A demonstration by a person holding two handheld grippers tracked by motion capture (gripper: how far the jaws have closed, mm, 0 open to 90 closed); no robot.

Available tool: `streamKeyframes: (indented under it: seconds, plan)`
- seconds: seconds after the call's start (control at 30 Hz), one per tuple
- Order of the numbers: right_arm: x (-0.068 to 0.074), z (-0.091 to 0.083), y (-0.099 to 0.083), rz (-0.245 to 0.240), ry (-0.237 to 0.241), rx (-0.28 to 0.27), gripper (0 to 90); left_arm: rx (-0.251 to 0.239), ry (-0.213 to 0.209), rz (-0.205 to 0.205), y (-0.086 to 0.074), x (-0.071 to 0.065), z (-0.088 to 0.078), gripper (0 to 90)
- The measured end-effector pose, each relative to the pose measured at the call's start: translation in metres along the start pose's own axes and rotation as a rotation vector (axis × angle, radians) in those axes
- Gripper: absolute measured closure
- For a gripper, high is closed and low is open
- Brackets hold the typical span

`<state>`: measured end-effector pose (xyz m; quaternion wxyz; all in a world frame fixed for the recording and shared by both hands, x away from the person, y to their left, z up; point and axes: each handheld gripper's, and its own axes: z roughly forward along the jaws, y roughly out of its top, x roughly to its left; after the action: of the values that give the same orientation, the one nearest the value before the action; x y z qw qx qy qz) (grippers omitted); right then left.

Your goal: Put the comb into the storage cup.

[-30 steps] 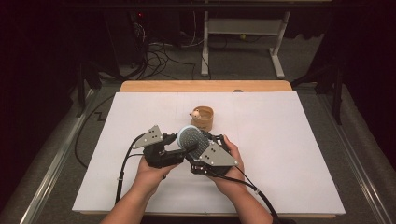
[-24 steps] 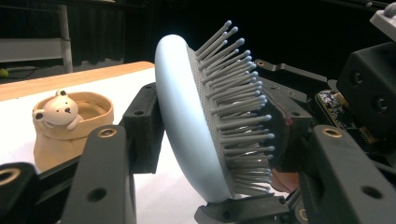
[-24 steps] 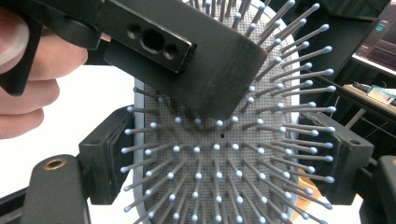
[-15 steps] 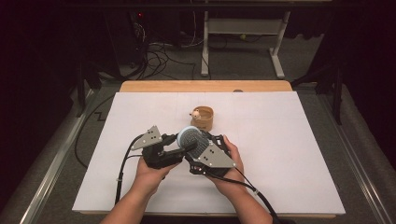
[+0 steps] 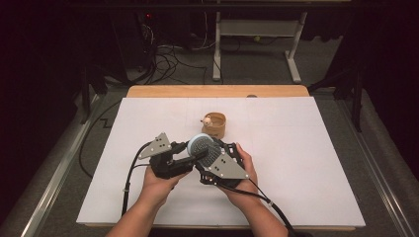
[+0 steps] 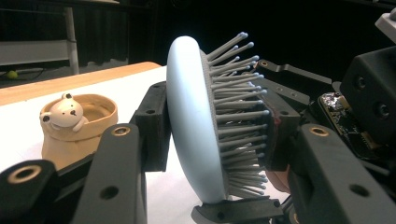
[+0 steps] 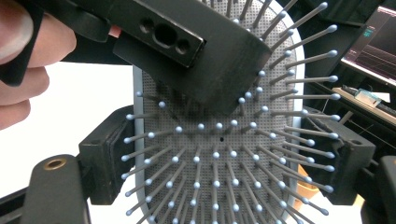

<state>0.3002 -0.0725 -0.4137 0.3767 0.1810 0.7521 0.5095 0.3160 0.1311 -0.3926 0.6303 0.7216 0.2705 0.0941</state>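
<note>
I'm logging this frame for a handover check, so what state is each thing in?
Hairbrush: held off the table, between both grippers, bristles toward the right gripper's camera.
Left gripper: shut on the hairbrush, front and back.
Right gripper: shut on the hairbrush's edges.
Bear cup: upright on the table, apart from the grippers.
Table: covered in white.

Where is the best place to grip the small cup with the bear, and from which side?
Likely the bare rim of the bear cup, coming down from above on the side away from the bear. It stands upright and open-topped, so one jaw can go inside and one outside.
</note>
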Motion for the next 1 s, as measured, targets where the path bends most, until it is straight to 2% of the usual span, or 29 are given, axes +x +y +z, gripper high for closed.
streamKeyframes:
  seconds: [0.63,0.93,1.0]
  plan:
    - [0.0005,0.0006,0.0012,0.003,0.001,0.004,19.2,-0.002,0.004,-0.009,0.0006,0.0006,-0.0016,56.0]
    - [0.0002,0.0045,-0.0008,0.028,0.029,0.029,10.6,-0.015,0.015,-0.003,0.0018,0.0014,-0.0044,56.4]
    - [0.0004,0.0052,-0.0007,0.029,0.031,0.032,5.5,-0.023,0.019,-0.004,0.0024,0.0019,-0.0057,56.5]
